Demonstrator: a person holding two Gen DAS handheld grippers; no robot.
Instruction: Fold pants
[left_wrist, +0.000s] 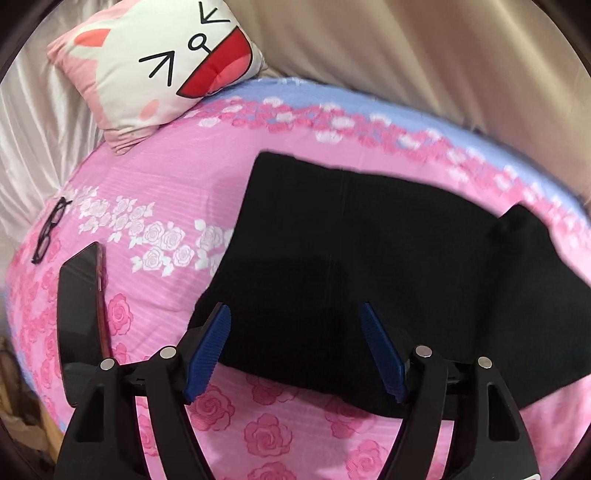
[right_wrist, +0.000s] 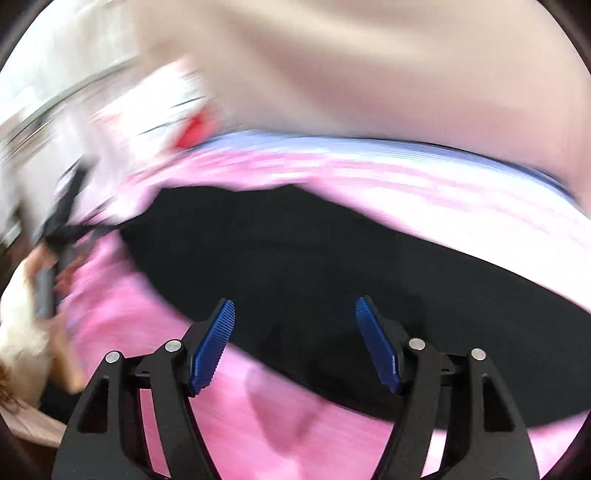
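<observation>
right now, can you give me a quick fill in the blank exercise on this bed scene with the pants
1. The pants lying on the bedsheet are ____ in colour.
2. The jaws of the left gripper stand ____, with nothing clamped.
3. Beside the phone lies a pair of ____.
4. The cushion shows a cartoon ____.

Missing words: black; open; glasses; face

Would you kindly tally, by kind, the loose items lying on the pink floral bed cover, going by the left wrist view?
Black pants: 1
Cartoon-face pillow: 1
Eyeglasses: 1
Phone: 1
Total: 4 items on the bed cover
</observation>
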